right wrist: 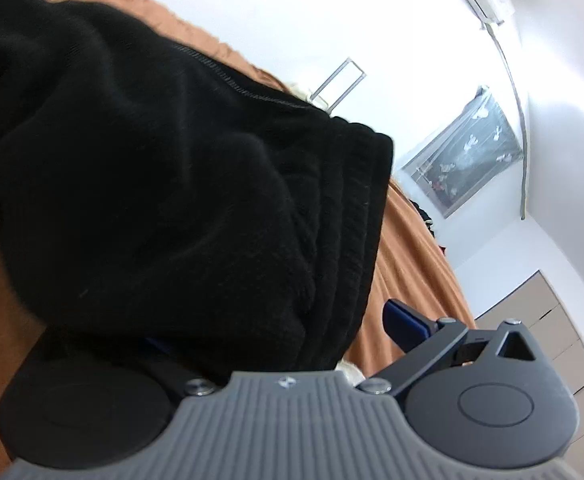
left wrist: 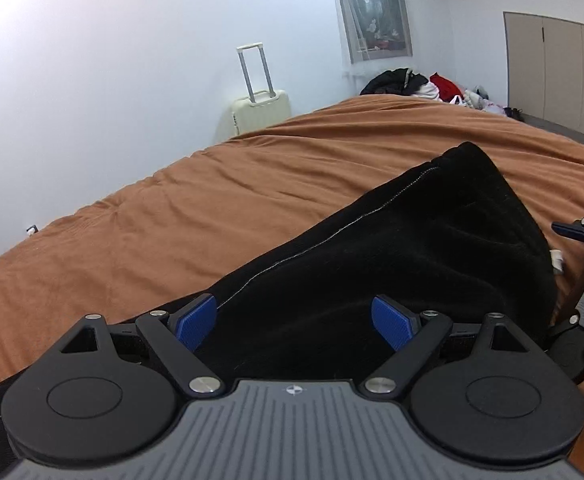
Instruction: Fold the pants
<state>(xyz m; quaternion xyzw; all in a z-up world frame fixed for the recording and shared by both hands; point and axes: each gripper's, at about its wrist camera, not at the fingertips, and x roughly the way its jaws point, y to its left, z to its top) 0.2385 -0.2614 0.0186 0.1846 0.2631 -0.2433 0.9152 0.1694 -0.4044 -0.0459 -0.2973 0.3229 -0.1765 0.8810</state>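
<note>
Brown bedspread point(left wrist: 292, 168) under black pants point(left wrist: 412, 248); suitcase point(left wrist: 259, 108) behind; both grippers spread wide.

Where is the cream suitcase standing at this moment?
In the left wrist view, the cream suitcase stands upright against the white wall, behind the far edge of the brown bed cover.
</note>
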